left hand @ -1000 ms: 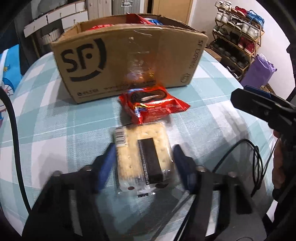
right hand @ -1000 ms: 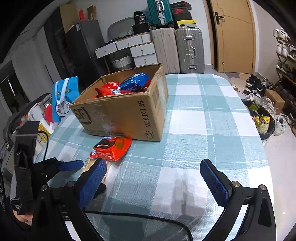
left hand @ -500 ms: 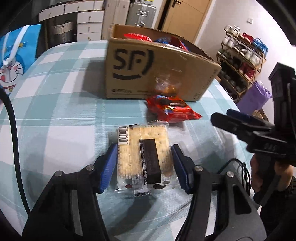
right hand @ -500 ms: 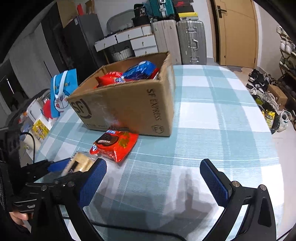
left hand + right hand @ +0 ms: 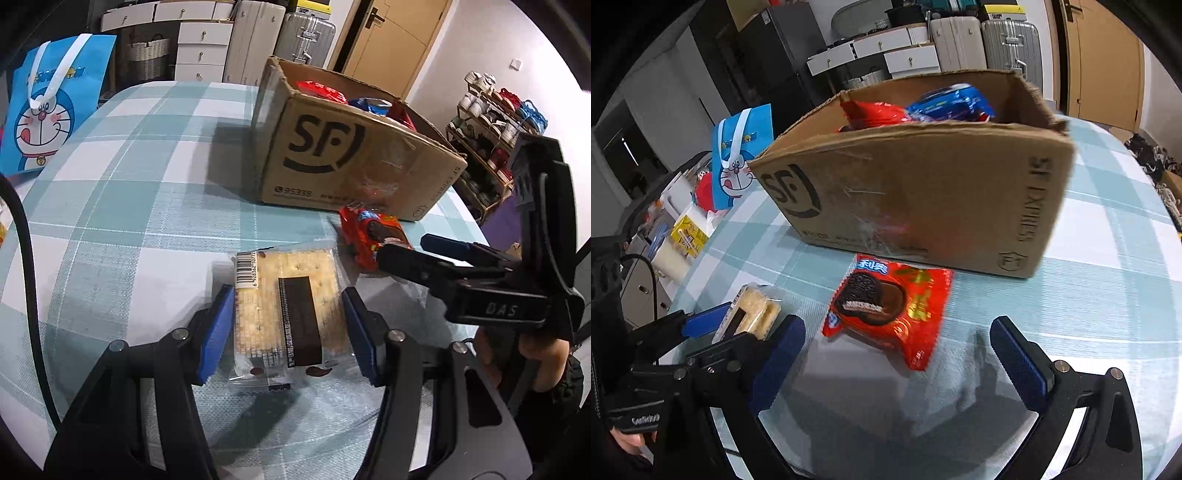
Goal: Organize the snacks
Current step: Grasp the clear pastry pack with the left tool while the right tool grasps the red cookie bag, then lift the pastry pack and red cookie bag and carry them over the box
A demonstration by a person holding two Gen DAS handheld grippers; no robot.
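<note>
Currently left gripper [image 5: 288,328] clamps cracker pack [image 5: 288,310], seemingly lifted off table [image 5: 110,206]. Right gripper [image 5: 897,354] wide, approaching Oreo packet [image 5: 890,306] beside box [image 5: 923,199]. Next: straddle, close.

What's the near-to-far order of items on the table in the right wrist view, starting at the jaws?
right gripper → red Oreo packet → cardboard box → blue snack packet inside the box.
</note>
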